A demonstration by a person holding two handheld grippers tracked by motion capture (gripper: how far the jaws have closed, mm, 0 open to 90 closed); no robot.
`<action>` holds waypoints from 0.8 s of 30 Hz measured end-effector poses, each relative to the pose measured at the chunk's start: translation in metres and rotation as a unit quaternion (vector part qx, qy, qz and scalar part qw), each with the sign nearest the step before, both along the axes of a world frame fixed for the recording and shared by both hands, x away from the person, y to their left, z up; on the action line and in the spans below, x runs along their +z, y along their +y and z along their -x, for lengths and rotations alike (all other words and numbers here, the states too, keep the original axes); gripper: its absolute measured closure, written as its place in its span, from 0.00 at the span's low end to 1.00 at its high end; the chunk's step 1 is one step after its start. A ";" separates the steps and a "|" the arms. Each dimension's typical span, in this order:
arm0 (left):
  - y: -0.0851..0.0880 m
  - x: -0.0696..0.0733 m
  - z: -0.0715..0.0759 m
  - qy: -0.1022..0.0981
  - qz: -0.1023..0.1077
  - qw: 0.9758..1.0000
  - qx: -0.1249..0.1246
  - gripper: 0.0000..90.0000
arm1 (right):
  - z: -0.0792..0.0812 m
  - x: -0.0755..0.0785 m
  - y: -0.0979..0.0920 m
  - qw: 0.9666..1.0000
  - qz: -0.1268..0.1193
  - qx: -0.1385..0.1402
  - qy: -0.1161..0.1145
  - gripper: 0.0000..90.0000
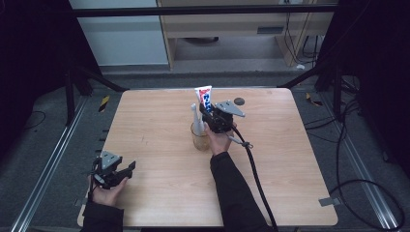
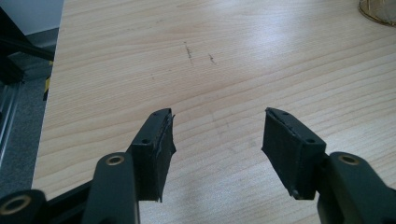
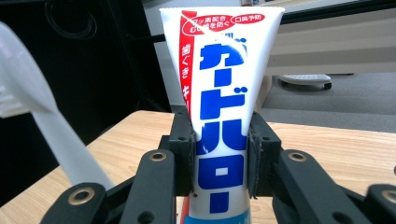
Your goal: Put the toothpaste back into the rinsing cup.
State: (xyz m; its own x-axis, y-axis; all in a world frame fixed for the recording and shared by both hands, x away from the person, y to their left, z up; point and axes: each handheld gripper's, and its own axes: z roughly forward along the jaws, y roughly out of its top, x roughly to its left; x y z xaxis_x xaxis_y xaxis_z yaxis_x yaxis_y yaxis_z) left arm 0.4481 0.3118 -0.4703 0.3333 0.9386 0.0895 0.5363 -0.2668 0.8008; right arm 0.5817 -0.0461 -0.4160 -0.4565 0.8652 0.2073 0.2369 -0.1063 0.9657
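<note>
The toothpaste tube [image 3: 219,116] is clamped upright between the jaws of the right tongs [image 3: 220,154], its white body with blue and red lettering pressed on both flanks by the black pads, the crimped end pointing up. In the high view the same tube [image 1: 203,96] is seen standing over a clear cup [image 1: 199,137] near the middle of the wooden surface [image 1: 159,193], slightly toward the far side, with the right tongs [image 1: 209,116] gripped around it just above the cup's rim. Whether the tube's lower end is resting inside the cup cannot be told. A white toothbrush [image 1: 196,116] is seen upright in the cup, just to the left of the tube, and its pale handle [image 3: 56,135] is caught at the left edge of the right gripper view. The left tongs [image 1: 126,169] are held low at the near left corner of the surface, well apart from the cup. Their jaws are spread wide with nothing between them, and bare wood is seen through the gap of the left tongs [image 2: 217,135]. The cup's edge [image 2: 379,11] is glimpsed at the far right of that view. A small dark disc [image 1: 239,101] is lying on the surface beyond the right tongs.
</note>
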 end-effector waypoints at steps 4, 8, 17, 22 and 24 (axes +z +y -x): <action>0.000 0.000 0.000 0.000 0.000 1.000 0.000 0.47 | 0.000 -0.002 0.002 1.000 0.006 0.002 0.004 0.76; 0.000 0.000 0.000 0.000 0.000 1.000 0.000 0.47 | 0.000 -0.004 0.003 1.000 0.014 0.004 0.009 0.75; 0.000 0.000 0.000 0.001 -0.001 1.000 0.000 0.47 | 0.001 -0.012 0.000 1.000 0.018 0.008 0.024 0.74; 0.000 0.000 0.000 0.001 -0.001 1.000 0.000 0.47 | 0.001 -0.016 0.001 0.999 0.030 0.017 0.037 0.73; 0.000 0.000 0.000 0.001 -0.001 1.000 0.001 0.47 | 0.001 -0.018 0.001 0.998 0.034 0.017 0.041 0.72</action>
